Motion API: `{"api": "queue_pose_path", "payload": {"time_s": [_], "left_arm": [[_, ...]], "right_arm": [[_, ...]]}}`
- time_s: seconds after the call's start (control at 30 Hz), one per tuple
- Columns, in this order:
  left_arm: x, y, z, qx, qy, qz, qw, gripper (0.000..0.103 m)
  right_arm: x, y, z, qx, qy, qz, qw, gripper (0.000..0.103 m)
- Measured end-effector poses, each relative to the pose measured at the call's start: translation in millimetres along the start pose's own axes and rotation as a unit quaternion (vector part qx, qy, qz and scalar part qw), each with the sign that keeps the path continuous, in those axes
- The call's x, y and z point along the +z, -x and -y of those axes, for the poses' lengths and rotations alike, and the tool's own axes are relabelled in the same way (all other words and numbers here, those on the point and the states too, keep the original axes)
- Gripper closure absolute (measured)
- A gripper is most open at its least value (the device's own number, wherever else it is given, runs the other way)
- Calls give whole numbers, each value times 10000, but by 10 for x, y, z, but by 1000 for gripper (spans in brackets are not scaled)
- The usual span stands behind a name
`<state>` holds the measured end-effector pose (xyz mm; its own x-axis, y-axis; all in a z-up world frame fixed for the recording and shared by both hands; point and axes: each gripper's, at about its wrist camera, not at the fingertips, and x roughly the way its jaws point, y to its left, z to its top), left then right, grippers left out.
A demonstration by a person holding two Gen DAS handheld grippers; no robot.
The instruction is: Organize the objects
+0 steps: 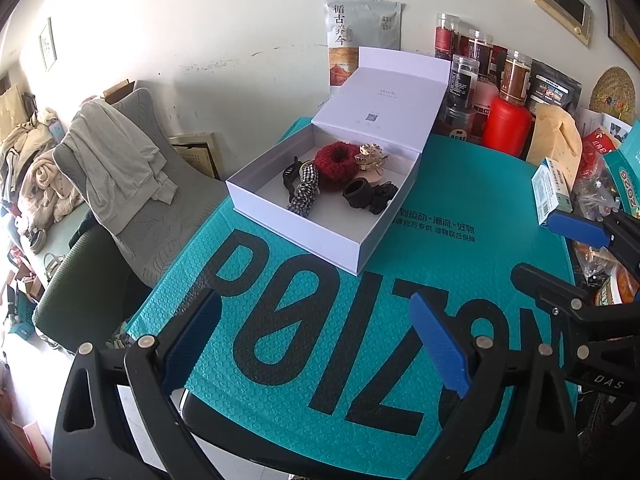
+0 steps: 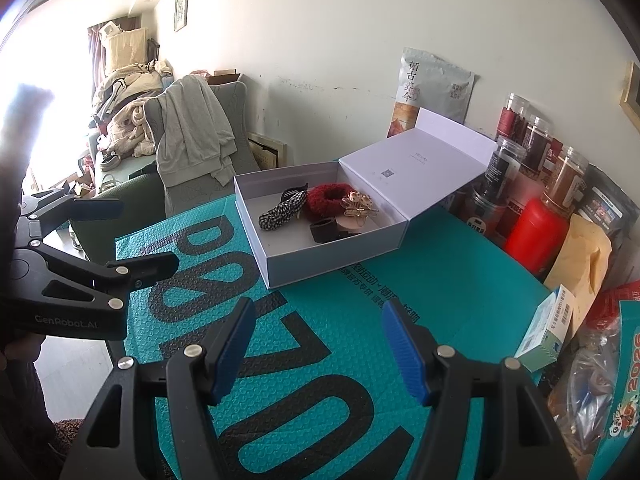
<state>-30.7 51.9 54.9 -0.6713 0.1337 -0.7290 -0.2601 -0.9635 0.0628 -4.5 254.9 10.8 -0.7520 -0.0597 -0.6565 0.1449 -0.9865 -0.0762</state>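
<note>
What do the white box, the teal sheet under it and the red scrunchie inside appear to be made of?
White box: likely rigid paperboard, matte; clean folded edges and a stiff hinged lid standing open. Teal sheet: probably plastic bubble mailer film, slightly glossy; a regular embossed bubble pattern under black print. Red scrunchie: fuzzy fabric, perhaps plush or knit; its nubbly, light-absorbing surface suggests this.

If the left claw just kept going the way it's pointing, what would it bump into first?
Probably the teal bubble mailer just short of the white box. The left claw angles downward, open and empty; depth is hard to judge.
</note>
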Motion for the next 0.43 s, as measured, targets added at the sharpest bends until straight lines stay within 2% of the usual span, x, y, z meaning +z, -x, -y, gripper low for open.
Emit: {"api": "queue_pose_path", "payload": {"time_s": [0.43], "left_arm": [[-14,-323,3,-212,34,-253,9994,8]], "right_arm": [[-107,-277,90,-94,-197,-332,9992,37]]}}
